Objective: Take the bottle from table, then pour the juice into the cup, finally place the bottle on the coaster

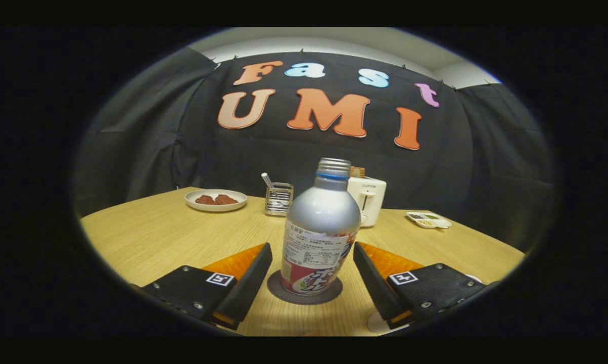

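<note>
The bottle (320, 230) at mid-frame is silver with a blue ring under its grey threaded neck, and its label is white with small print above a red band bearing white and blue lettering; it stands on a dark grey coaster (283, 293) on a pale yellow wood-grain table (157, 237). At upper left of the table a white plate (216, 199) carries reddish-brown pieces, beside a clear glass holder (278, 198), with a white toaster (367, 199) behind the bottle and a white tray (428, 220) of green and dark bits at right.
</note>
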